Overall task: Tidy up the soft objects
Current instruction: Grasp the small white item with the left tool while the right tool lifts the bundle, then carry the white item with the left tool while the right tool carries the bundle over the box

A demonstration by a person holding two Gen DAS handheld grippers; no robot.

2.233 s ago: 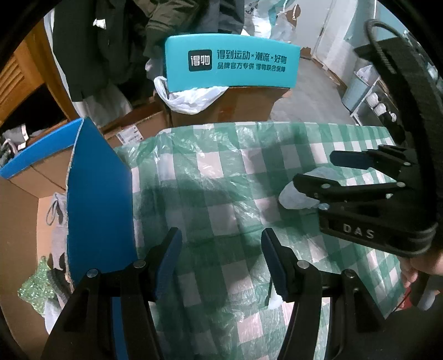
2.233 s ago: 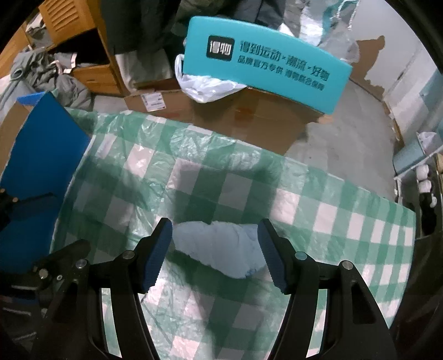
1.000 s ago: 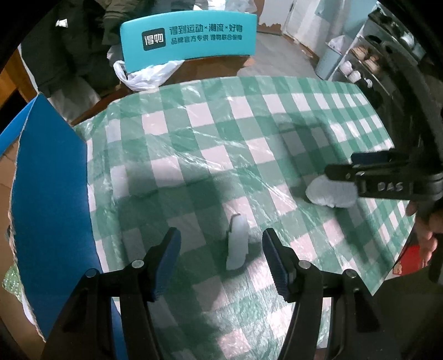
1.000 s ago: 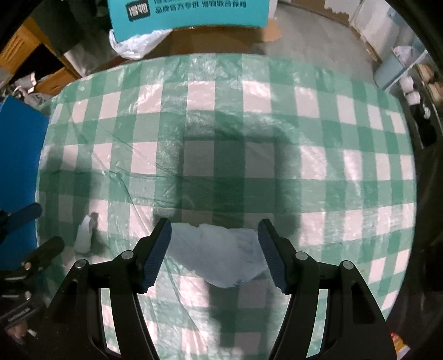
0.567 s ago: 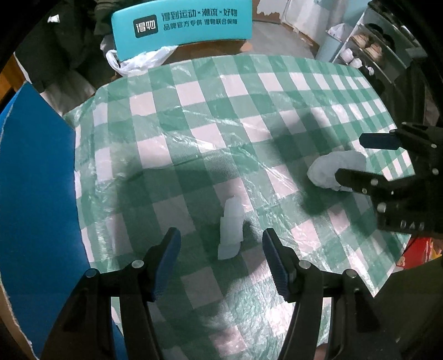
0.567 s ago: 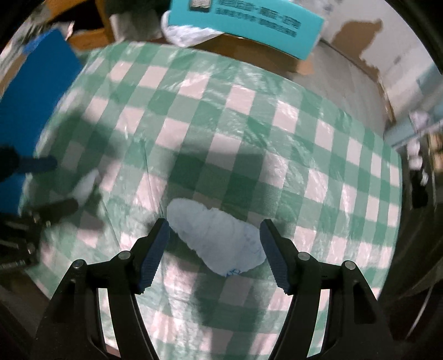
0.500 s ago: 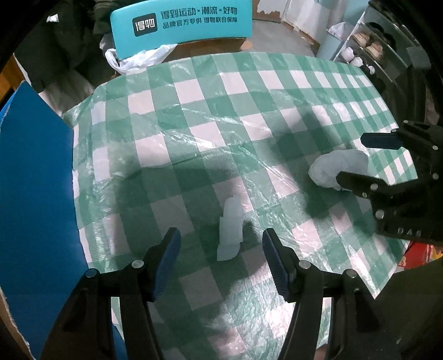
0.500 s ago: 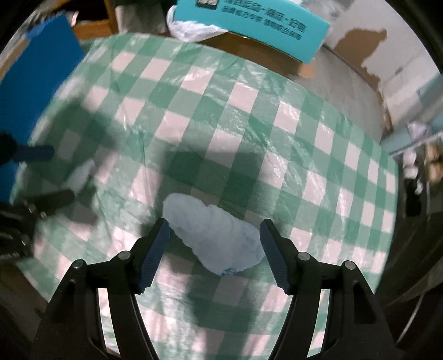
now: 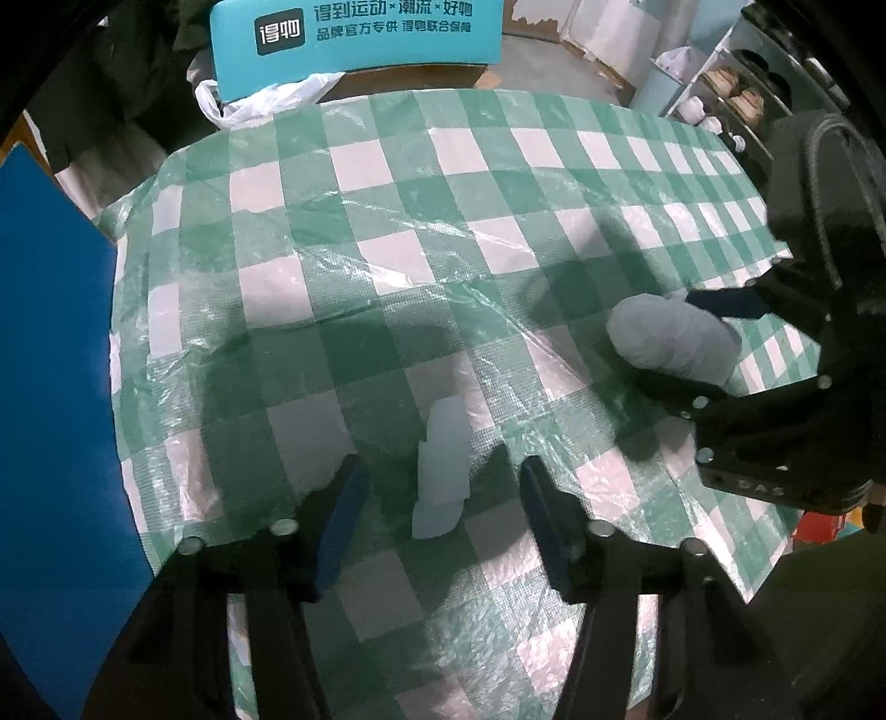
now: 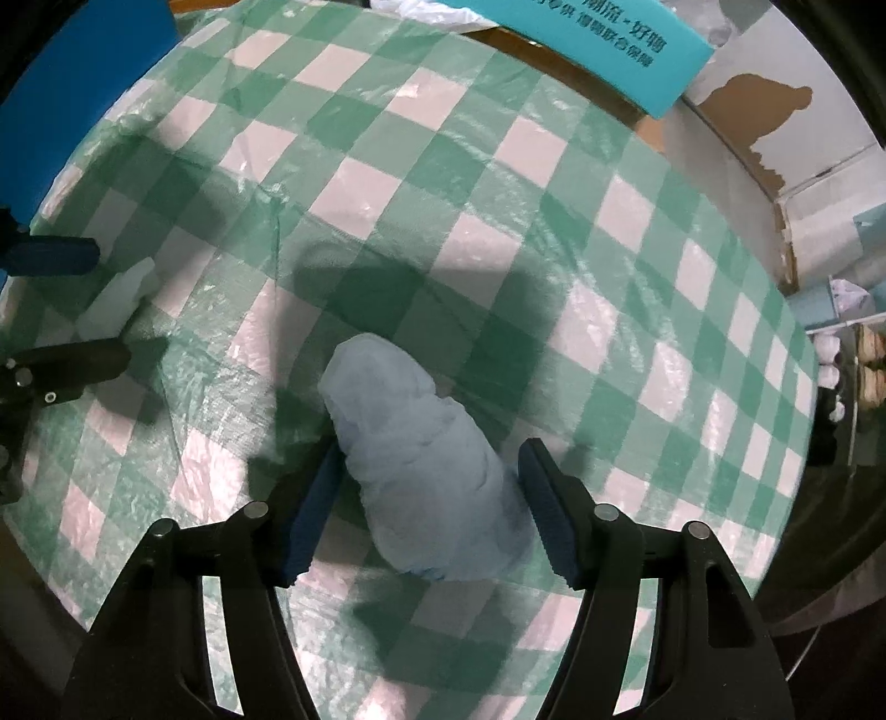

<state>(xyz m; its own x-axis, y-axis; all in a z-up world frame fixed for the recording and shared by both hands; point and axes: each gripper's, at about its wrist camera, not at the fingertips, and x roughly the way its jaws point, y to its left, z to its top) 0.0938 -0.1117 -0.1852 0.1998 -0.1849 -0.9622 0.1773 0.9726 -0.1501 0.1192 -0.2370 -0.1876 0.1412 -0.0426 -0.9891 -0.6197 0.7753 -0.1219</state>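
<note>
In the left wrist view, the left gripper (image 9: 440, 490) sits at 6 o'clock with its jaws apart and just closing in; a small white soft piece (image 9: 441, 464) lies on the table between them, clear of both blue pads. What that piece is made of is hard to tell.

In the right wrist view, the right gripper (image 10: 423, 501) also stands at 6 o'clock, jaws apart and just closing in, astride a pale blue soft bundle (image 10: 421, 471). The left pad (image 10: 307, 512) is partly hidden behind the bundle, so contact there cannot be judged; the right pad stands clear.

Both things rest on the green-and-white checked tablecloth (image 9: 387, 232), wrinkled and glossy, with dark gripper shadows across it. At 9 o'clock in the left view a blue board (image 9: 50, 360) runs off the frame edge. At 12 o'clock, beyond the table's far edge, a teal printed box flap (image 9: 360, 33) stands over a white plastic bag (image 9: 266, 99). At 2 o'clock, shelving (image 9: 731, 94) is blurred and its contents unclear.
</note>
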